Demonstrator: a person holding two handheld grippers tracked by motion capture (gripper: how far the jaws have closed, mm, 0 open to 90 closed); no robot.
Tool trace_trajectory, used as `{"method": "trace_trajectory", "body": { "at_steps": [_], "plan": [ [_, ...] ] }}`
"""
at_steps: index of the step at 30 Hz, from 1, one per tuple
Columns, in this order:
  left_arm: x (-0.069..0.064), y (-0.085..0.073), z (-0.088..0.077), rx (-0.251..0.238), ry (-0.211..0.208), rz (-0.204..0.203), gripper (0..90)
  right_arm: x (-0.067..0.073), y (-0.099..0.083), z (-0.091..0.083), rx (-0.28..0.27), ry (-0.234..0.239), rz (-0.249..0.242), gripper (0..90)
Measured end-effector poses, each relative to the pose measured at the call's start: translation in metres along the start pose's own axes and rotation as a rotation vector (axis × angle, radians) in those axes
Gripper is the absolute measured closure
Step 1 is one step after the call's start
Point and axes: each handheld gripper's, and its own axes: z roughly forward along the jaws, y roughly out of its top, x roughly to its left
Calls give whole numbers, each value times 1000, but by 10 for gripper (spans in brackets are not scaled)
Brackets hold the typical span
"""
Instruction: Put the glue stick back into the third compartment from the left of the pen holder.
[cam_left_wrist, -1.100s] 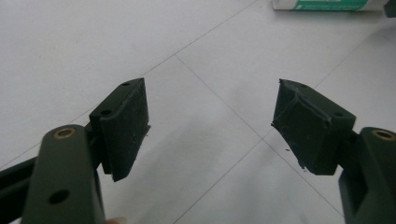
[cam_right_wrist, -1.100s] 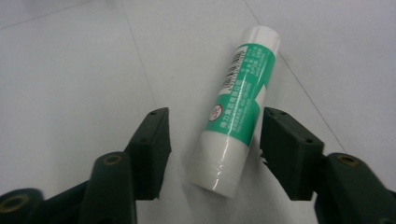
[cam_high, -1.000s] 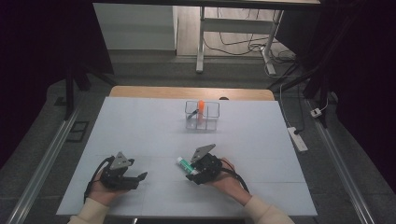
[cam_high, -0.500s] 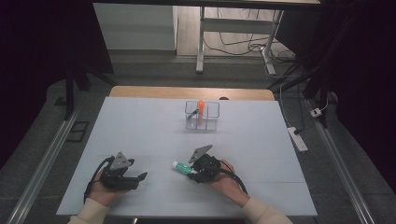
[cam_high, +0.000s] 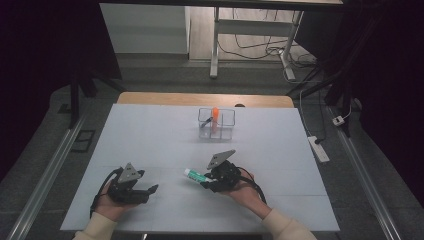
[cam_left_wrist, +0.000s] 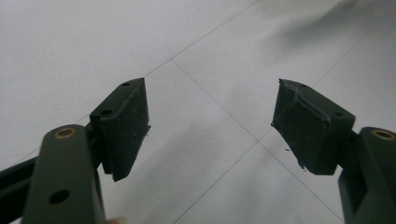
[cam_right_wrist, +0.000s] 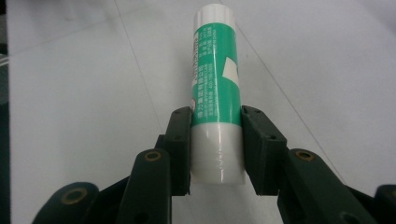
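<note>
surface: white table (cam_high: 150, 145) w/ grid lines | room: dark (cables on floor (cam_high: 250, 47)) | L gripper (cam_high: 150, 190) spread | R gripper (cam_high: 204, 181) pinching glue stick (cam_high: 194, 175)

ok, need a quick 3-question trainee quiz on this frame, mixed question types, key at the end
1. True or false: the right gripper is closed on the green-and-white tube.
2. What stands in the clear organizer?
A. an orange item
B. a blue cup
C. a spoon
3. Fill in: the left gripper has its jaws ____ with nothing between them, over the white table.

Key:
1. True; the pads press both sides of the tube near its white end.
2. A; the orange item stands upright in a compartment.
3. open
</note>
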Motion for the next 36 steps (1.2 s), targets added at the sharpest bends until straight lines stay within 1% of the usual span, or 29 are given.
{"method": "trace_trajectory", "body": {
  "at_steps": [2, 6, 8, 13, 18, 25, 28, 32, 36],
  "plan": [
    [0, 0, 0, -3, 1, 4, 266, -1, 1, -3, -17, 5, -1, 648],
    [-1, 1, 0, -9, 3, 8, 266, -1, 2, -6, -32, 21, 10, 647],
    [-2, 1, -1, -12, 4, 10, 266, -1, 2, -7, -40, 29, 7, 647],
    [-7, 4, -3, -28, 4, 28, 266, 0, 3, -6, -42, 44, 7, 647],
    [-13, 7, -3, -28, 1, 55, 266, 2, 4, -5, -43, 62, 9, 647],
    [-19, 12, -1, -37, -2, 74, 265, 3, 4, -3, -51, 85, 15, 647],
    [-24, 16, 0, -39, -6, 91, 265, 4, 5, -3, -56, 94, 16, 647],
    [-31, 21, 3, -28, 6, 131, 266, 6, 6, -2, -62, 104, 15, 647],
    [-38, 26, 6, -24, 0, 153, 264, 7, 7, -2, -65, 113, 9, 647]
  ]
}}
